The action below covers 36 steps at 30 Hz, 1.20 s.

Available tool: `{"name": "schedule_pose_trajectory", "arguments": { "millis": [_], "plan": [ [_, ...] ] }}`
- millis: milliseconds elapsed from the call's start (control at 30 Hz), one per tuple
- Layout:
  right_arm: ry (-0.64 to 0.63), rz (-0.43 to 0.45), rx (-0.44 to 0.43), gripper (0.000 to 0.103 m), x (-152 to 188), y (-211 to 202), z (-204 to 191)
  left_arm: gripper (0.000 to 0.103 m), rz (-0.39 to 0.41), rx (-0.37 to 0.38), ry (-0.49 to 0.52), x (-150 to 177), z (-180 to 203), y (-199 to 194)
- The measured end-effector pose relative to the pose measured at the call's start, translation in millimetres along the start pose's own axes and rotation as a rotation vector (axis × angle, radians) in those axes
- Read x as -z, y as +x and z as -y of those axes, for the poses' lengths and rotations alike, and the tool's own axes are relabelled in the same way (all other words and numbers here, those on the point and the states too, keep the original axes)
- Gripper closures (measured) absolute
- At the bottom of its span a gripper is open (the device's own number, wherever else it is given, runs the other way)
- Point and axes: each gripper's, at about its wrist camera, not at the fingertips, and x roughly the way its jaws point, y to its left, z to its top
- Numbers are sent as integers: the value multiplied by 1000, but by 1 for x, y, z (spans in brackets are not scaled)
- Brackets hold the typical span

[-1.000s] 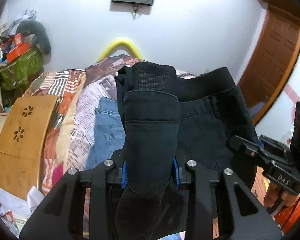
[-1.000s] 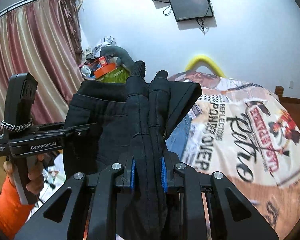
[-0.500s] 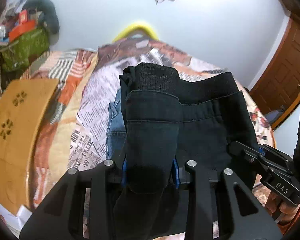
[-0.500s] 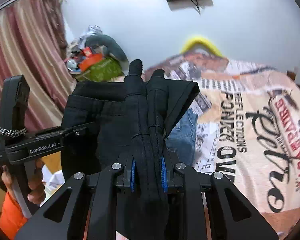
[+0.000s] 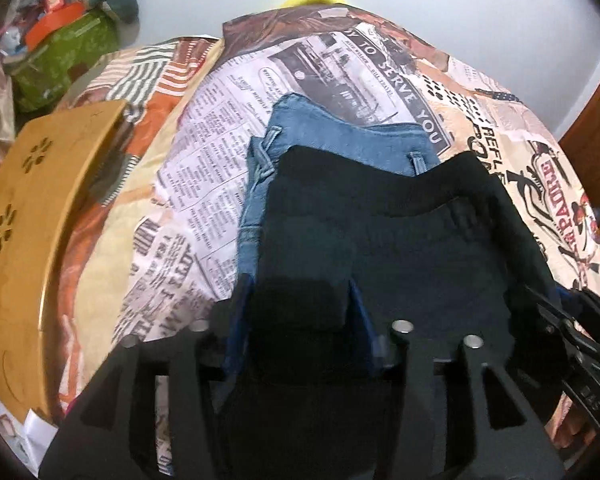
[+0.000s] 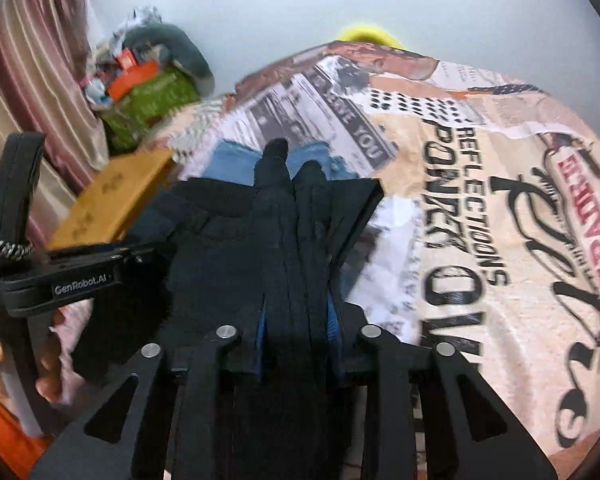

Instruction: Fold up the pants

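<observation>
- The left gripper [image 5: 300, 316] is tilted down toward the bed, its two black arms spread at the bottom of the left wrist view, with its blue-lined jaws closed on a thick fold of the black pants [image 5: 400, 240].
- The pants hang and spread forward from that grip; their dark waistband curves across the middle of the view, and the cloth lies over the near part of the blue jeans [image 5: 340, 136].
- The jeans lie flat on the newspaper-print bedspread [image 5: 204, 168]; whether the black cloth rests on them or hangs just above cannot be told.
- The right gripper [image 6: 298, 320] also points down and forward over the bed, and its jaws pinch a bunched, rope-like gather of the same pants, which sticks out ahead of the fingers in two rounded ridges.
- In the right wrist view the left gripper's handle [image 6: 80, 280], marked "GenRobot.AI", sits at the left, held by the person's left hand [image 6: 52, 364] with an orange sleeve below it; the black cloth stretches between the two tools.
- In the left wrist view the right gripper shows as a dark, blurred shape at the lower right edge.
- A wooden board [image 5: 28, 220] with flower-shaped cutouts lies at the left side of the bed.
- A green bag [image 6: 152, 100] with clutter stands against the wall, beside a striped curtain [image 6: 32, 60].
</observation>
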Motion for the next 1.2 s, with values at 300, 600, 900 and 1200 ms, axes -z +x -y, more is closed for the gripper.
{"name": "schedule_pose_trajectory", "arguments": {
  "millis": [300, 600, 900, 1200],
  "plan": [
    [-84, 18, 22, 60, 10, -63, -9, 47, 83, -17, 27, 14, 7, -82],
    [-71, 256, -60, 60, 28, -200, -35, 46, 325, 28, 110, 66, 38, -237],
    [-149, 522, -82, 60, 68, -341, -85, 46, 573, 22, 163, 143, 71, -380],
    [-220, 682, -94, 60, 117, -422, -125, 46, 758, 32, 163, 226, 88, -478]
  ]
}}
